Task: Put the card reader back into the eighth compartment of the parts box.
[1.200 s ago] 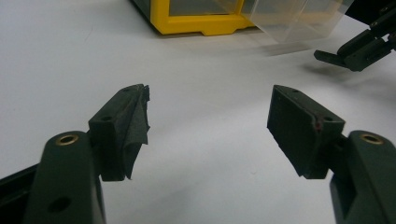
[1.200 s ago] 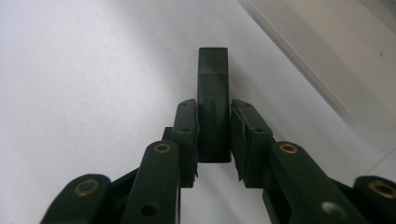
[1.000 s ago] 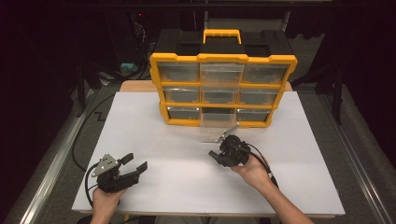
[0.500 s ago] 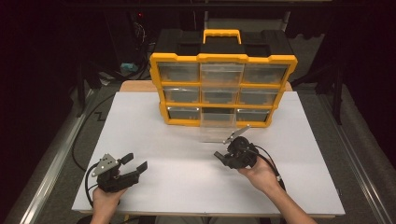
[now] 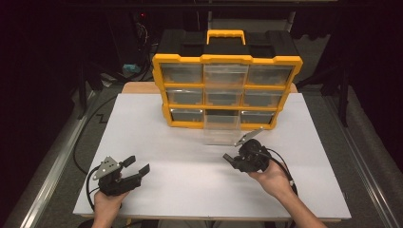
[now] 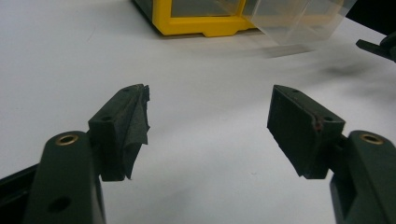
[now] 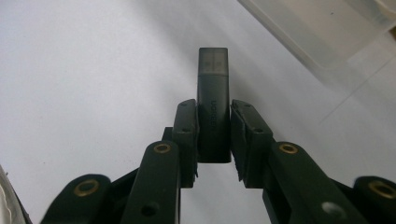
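A yellow and black drawer organizer (image 5: 227, 90) stands at the back of the white table (image 5: 190, 199). Its bottom middle clear drawer (image 5: 221, 129) is pulled out toward me. Just in front of that drawer, my right gripper (image 5: 231, 159) is held above the table in a hand. In the right gripper view its jaws (image 7: 213, 112) are shut on a small black USB-style dongle (image 7: 213, 77) that sticks out past the fingertips, with the clear drawer (image 7: 322, 32) just beyond. My left gripper (image 5: 137, 165) rests low at the front left, open and holding nothing (image 6: 210, 100).
The organizer's yellow base (image 6: 187, 23) and the clear drawer (image 6: 294, 18) lie ahead in the left gripper view. Cables trail off the table's left side (image 5: 83, 142). Dark floor surrounds the table, and bare white surface lies between the two grippers.
My right gripper has carried the dongle to the right and a little higher, closer to the pulled-out drawer. The left gripper has stayed put.
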The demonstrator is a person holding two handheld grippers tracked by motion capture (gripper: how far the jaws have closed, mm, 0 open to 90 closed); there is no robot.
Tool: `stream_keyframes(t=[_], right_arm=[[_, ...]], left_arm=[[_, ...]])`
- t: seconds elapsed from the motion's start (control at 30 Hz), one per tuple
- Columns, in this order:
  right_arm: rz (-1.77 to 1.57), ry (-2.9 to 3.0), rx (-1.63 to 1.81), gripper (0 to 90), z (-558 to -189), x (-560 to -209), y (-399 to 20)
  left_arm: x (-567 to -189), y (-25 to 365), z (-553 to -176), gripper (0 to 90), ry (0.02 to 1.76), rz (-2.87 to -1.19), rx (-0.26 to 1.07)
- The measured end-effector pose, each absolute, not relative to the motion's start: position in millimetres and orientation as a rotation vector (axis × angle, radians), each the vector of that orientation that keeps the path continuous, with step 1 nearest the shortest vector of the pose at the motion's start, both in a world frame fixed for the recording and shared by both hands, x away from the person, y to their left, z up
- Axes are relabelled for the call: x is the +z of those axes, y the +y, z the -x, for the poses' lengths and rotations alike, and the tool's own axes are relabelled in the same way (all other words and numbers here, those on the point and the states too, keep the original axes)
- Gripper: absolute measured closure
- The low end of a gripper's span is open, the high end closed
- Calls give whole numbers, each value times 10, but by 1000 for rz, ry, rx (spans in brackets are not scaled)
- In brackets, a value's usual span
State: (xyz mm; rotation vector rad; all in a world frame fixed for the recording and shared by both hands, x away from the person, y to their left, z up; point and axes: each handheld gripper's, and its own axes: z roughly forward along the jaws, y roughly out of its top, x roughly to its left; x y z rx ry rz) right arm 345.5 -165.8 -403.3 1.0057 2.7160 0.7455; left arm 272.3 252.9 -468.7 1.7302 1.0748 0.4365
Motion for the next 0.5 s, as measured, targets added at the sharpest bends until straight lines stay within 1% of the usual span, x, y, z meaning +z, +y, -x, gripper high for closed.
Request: stream_keyframes(t=[0.5], right_arm=[[-1006,2692,762,732,-3438,-3915,-1764]], left_arm=[[-4685,2528,-2723,300,1071,-1732,436]])
